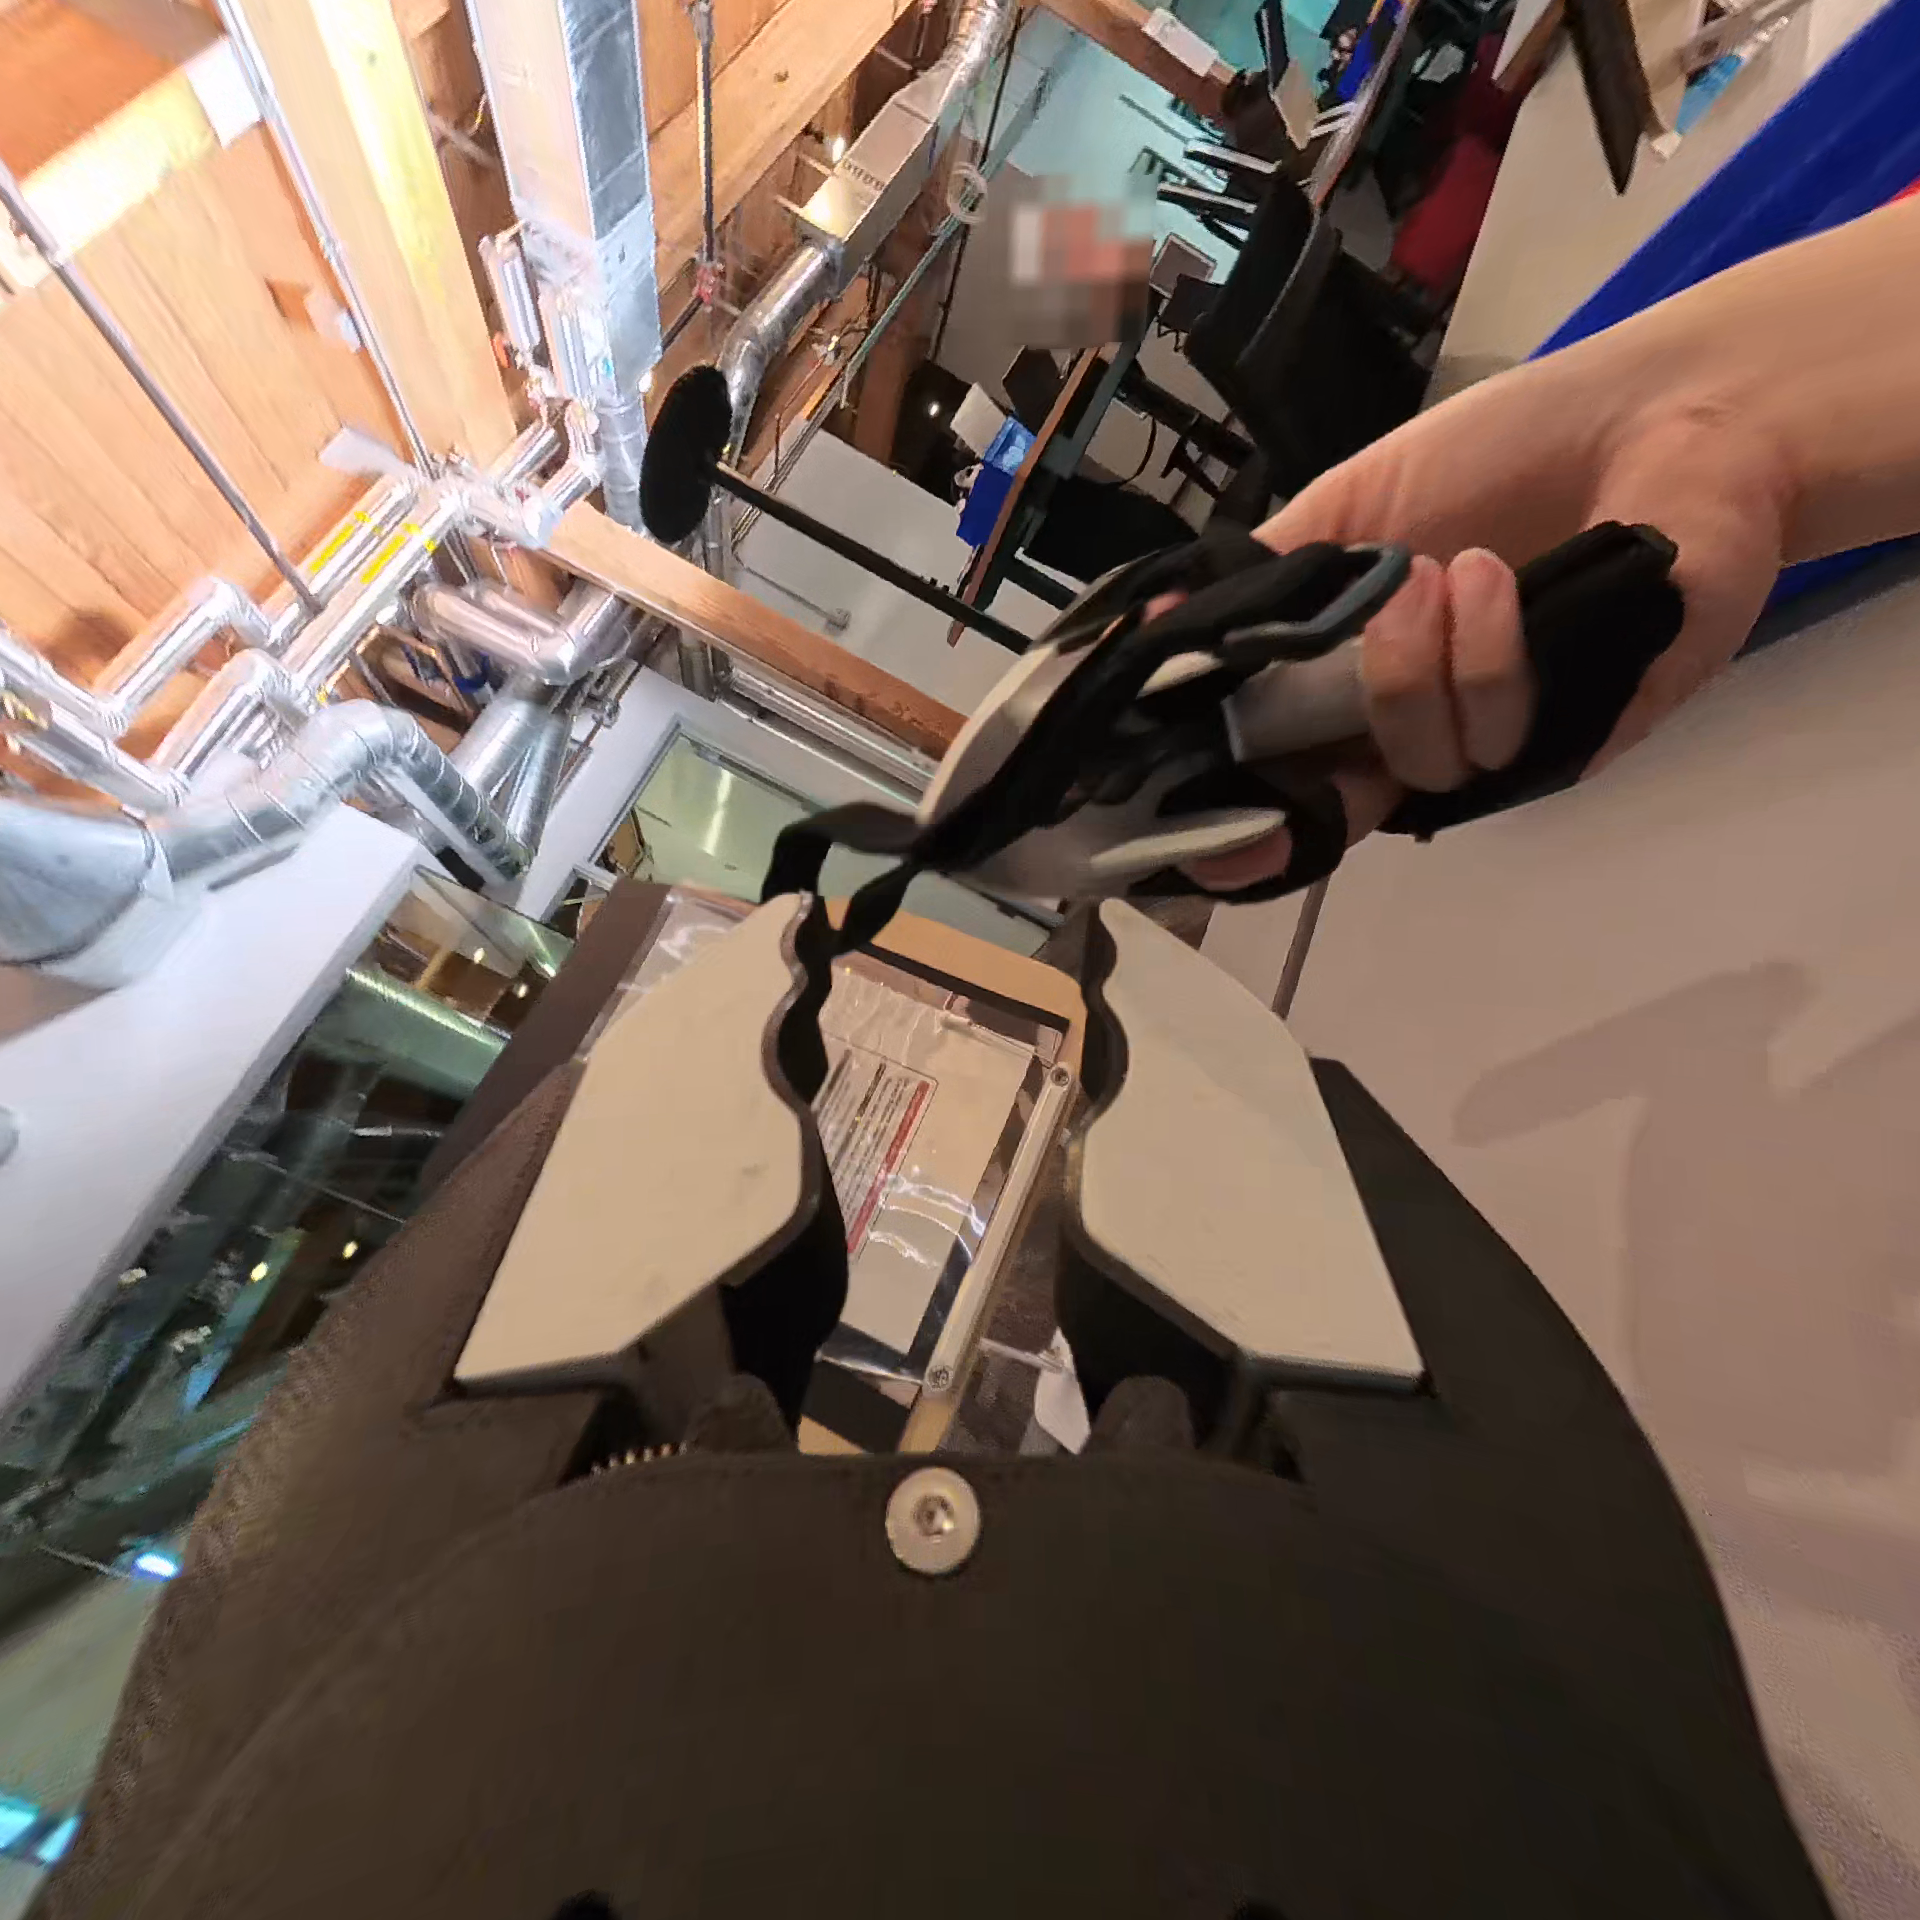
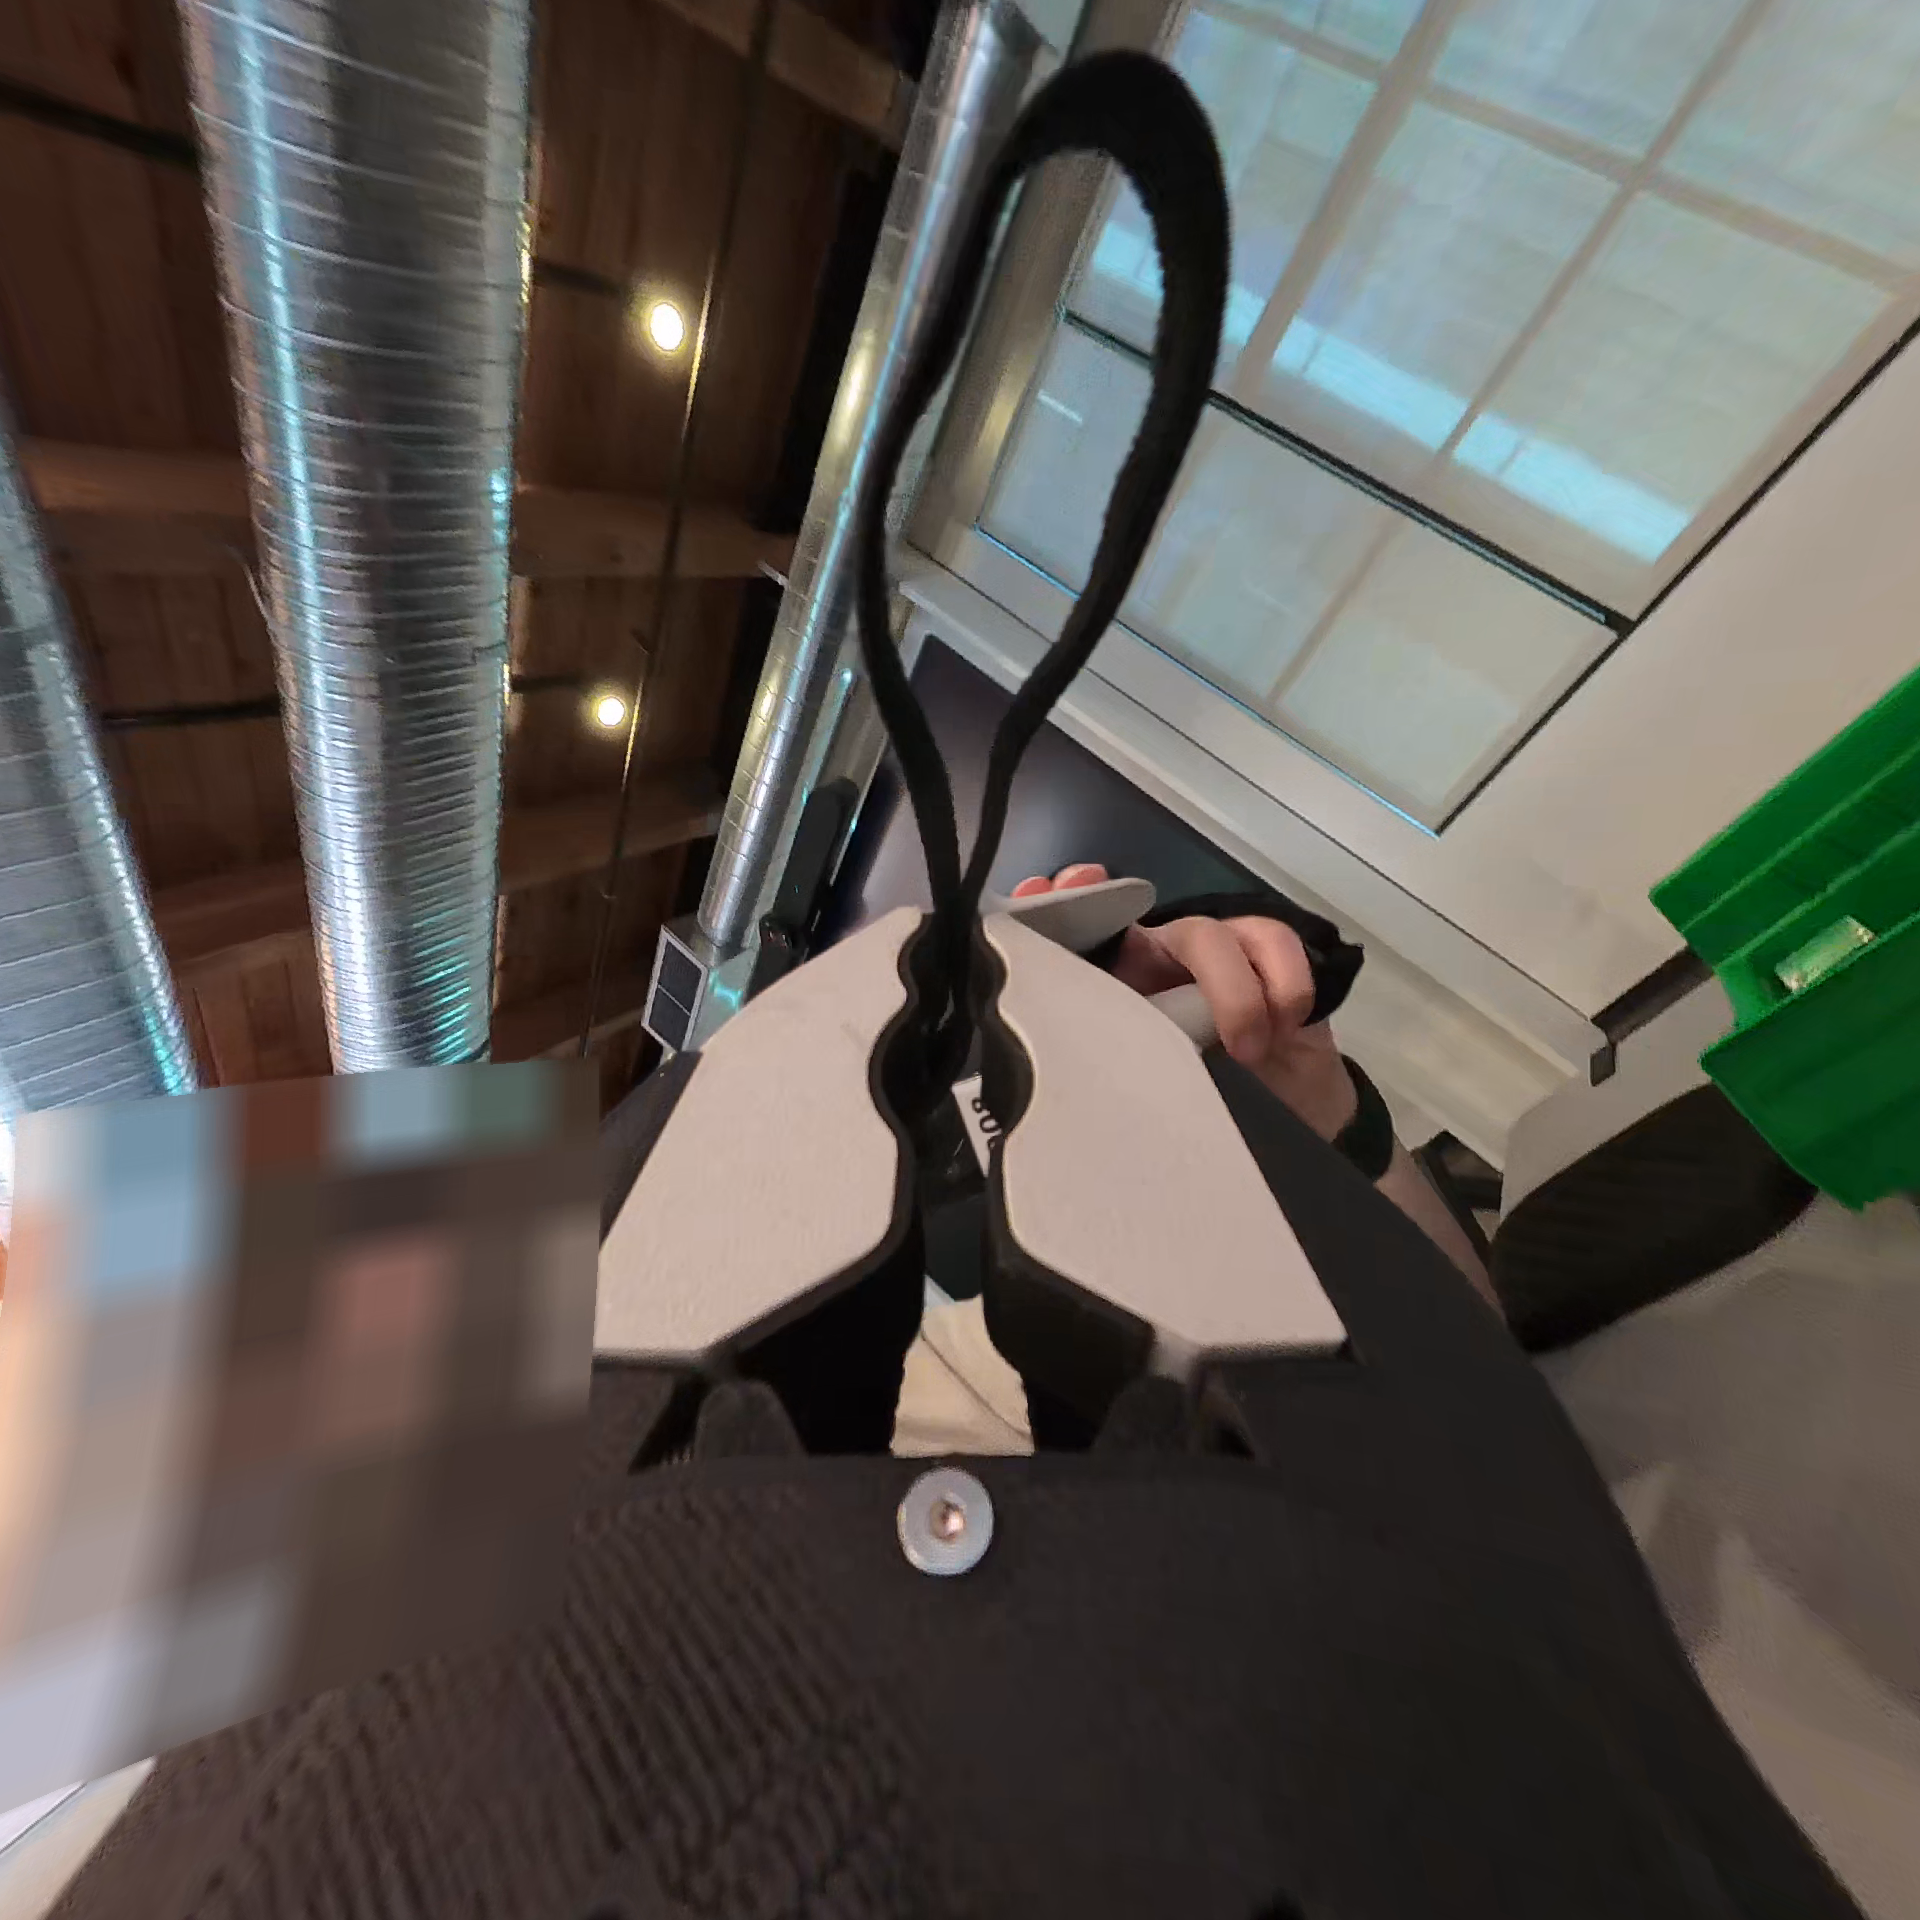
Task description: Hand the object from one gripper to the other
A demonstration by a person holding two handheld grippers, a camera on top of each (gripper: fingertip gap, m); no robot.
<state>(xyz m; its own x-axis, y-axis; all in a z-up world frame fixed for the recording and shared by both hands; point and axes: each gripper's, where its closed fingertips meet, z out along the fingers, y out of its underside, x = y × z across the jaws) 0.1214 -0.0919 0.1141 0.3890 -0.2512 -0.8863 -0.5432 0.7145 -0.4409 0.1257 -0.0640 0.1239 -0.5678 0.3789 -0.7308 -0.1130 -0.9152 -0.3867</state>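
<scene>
The right tool [image 2: 951,940] is clamping a black fabric strap loop [image 2: 1049,436], which is rising toward the frame's top centre. The left tool [image 1: 940,940] is standing open, the strap [image 1: 821,1049] running between its fingers.

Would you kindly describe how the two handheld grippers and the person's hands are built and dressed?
Both tongs share one design: the left tongs and right tongs each have two flat pale-grey fingers with wavy black-edged inner rims, mounted on a textured black body fastened by a silver screw. The hand working the right tongs has no sleeve showing; a black wristband sits on the other wrist.
</scene>
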